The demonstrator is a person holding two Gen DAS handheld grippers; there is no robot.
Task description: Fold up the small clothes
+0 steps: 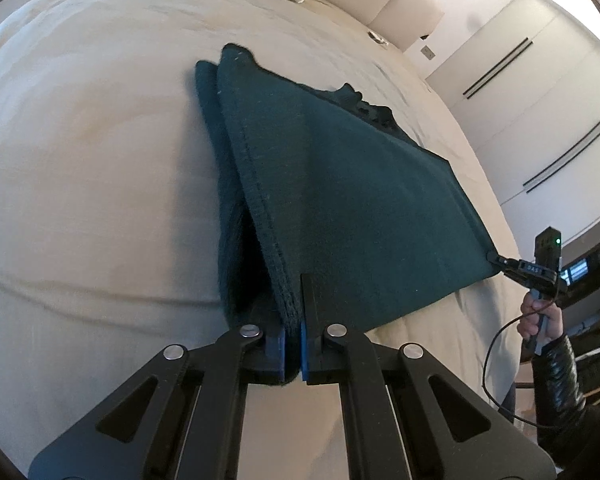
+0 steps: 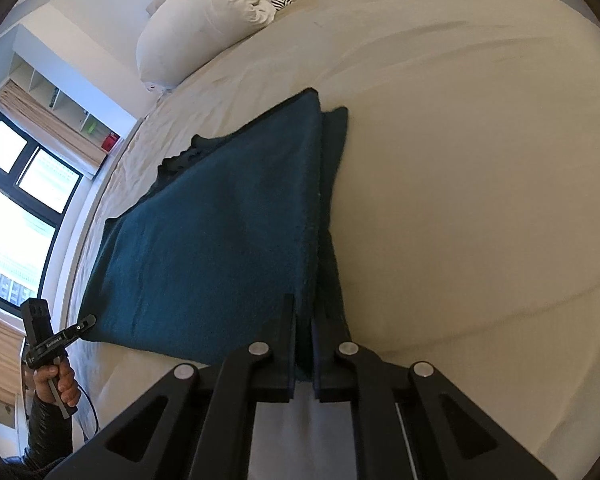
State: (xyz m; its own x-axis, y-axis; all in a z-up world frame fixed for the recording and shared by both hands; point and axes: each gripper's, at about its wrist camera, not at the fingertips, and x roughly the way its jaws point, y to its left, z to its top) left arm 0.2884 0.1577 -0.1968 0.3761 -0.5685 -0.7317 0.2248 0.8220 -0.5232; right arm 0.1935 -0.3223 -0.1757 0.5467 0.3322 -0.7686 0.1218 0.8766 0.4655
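The dark green cloth lies on the cream bed, already doubled over, with its near edge lifted off the cover and stretched between my 2 claws. I read the hold as deliberate: each claw has 1 near corner, so the edge stays taut and the layers stay aligned for the next fold toward the far side.

My left gripper is clenched on the near left corner, and the stitched hem of the stacked layers runs straight into its blue pads. My right gripper is likewise clamped on the near right corner, with cloth wedged between its 2 fingers. The far end of the cloth rests flat on the bed, where a crumpled bit of dark fabric pokes out from under it.

From the left camera I can see the person's right hand gripping the handle, well off to the right, which keeps the span wide. Beyond the cloth, a white pillow sits at the far end of the bed, clear of the working area.
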